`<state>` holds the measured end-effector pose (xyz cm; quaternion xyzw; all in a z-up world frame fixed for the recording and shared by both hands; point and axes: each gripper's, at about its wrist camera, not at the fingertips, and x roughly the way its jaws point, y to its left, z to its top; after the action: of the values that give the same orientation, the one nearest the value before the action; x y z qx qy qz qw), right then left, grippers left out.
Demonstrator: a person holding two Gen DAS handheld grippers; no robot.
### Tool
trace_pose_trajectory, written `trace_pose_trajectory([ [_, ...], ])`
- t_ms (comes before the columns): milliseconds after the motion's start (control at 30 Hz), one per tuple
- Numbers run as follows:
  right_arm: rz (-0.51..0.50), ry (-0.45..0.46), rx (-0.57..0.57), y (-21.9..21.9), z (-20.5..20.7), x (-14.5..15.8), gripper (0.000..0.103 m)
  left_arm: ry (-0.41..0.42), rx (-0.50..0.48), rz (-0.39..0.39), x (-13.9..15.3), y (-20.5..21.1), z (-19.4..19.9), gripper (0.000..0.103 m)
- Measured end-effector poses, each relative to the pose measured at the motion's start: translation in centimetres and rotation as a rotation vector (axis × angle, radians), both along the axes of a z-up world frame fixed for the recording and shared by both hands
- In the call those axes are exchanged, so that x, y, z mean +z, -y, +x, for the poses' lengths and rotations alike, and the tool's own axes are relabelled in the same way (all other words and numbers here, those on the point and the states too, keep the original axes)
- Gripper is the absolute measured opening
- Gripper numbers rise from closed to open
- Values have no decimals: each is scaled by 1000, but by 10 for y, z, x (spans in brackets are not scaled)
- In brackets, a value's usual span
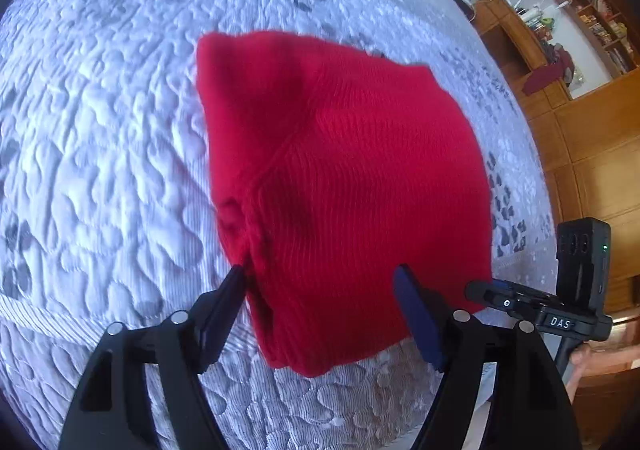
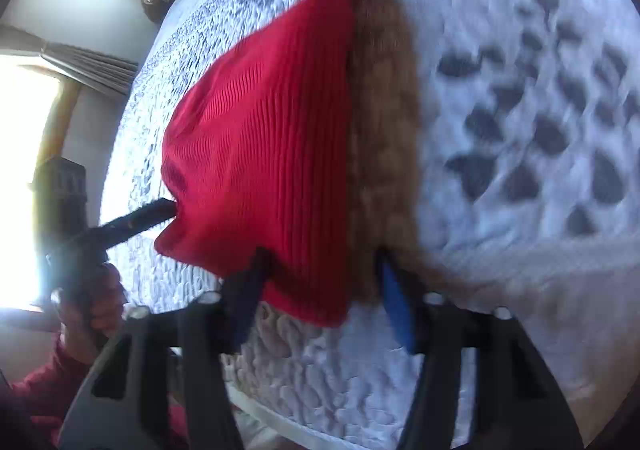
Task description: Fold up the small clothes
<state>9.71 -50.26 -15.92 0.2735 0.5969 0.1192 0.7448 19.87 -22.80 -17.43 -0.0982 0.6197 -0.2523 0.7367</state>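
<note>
A red ribbed knit garment (image 1: 344, 185) lies folded on the white quilted bedspread (image 1: 100, 153). In the right wrist view the same garment (image 2: 264, 153) has a brown furry trim (image 2: 384, 137) along its right side. My left gripper (image 1: 320, 282) is open, its fingers standing on either side of the garment's near edge. My right gripper (image 2: 320, 270) is open too, its fingers astride the near edge where red knit meets the trim. The right gripper's tip (image 1: 492, 292) shows at the garment's right corner in the left wrist view. The left gripper (image 2: 152, 215) shows at the garment's left corner in the right wrist view.
The bedspread has grey leaf patterns (image 2: 532, 129). Wooden shelves and cabinets (image 1: 576, 89) stand past the bed's right side. A bright window with a curtain (image 2: 36, 129) is on the left. The bed's near edge (image 2: 280, 418) runs below the grippers.
</note>
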Motion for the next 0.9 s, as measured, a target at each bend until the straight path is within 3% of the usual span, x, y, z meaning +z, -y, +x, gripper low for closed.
trace_pose_trajectory([
  [33, 32, -6, -6, -1, -1, -4, 34, -10, 5, 3, -4, 1, -1, 74],
  [67, 67, -13, -5, -2, -2, -8, 31, -20, 4, 6, -7, 3, -3, 71],
  [100, 79, -22, -12, -2, -3, -10, 22, -24, 3, 31, -11, 5, -5, 60],
  [133, 90, -28, -20, -3, -4, -10, 21, -12, 4, 69, -13, 6, -6, 50],
  [167, 100, -23, -22, -3, -6, -7, 19, 1, 3, 85, -13, 7, -9, 47],
  [233, 100, 4, -20, -4, -9, 7, 18, 14, 2, 84, -8, 6, -13, 33],
  [300, 74, 36, -10, -5, -15, 25, 17, 20, 7, 93, -4, 5, -14, 29],
  [400, 18, 45, 1, -12, -18, 37, 16, 56, -10, 133, -1, 7, -21, 28],
  [533, -54, 1, -10, -20, -18, 16, 16, 73, -9, 161, -10, 11, -25, 30],
  [733, -47, -23, -42, -22, -23, -11, 16, 93, -10, 176, -17, 10, -26, 38],
  [900, -60, -18, -59, -25, -27, -10, 17, 117, 0, 168, -20, 12, -27, 39],
])
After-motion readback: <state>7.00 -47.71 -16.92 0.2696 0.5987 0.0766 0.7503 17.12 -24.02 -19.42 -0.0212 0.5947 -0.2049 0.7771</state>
